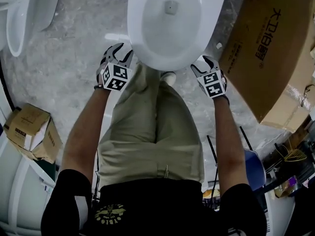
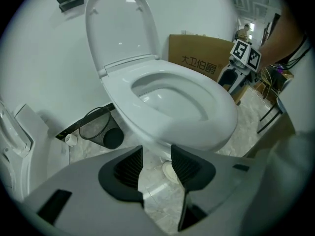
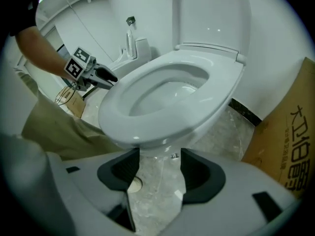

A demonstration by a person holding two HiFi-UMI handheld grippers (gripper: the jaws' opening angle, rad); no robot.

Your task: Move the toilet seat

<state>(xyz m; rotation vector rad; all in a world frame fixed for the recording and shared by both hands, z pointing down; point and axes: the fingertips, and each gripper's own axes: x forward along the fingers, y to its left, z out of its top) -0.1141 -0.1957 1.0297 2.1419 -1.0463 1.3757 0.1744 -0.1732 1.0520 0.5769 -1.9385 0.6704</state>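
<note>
A white toilet stands in front of me with its seat (image 2: pixel 172 107) lying flat on the bowl and its lid (image 2: pixel 120 28) raised against the wall. In the head view the seat (image 1: pixel 167 28) fills the top centre. My left gripper (image 1: pixel 119 58) sits at the bowl's front left rim and my right gripper (image 1: pixel 204 65) at its front right. The left gripper (image 2: pixel 156 162) has its jaws apart below the seat's front edge, with only floor between them. The right gripper (image 3: pixel 160 168) is open too, just under the seat (image 3: pixel 162 107), holding nothing.
A large cardboard box (image 1: pixel 270 48) leans right of the toilet. A small carton (image 1: pixel 29 132) lies on the floor at left, near another white fixture (image 1: pixel 19 14). A black wire bin (image 2: pixel 96 127) stands beside the toilet base. The person's trousered leg (image 1: pixel 147 127) is below the bowl.
</note>
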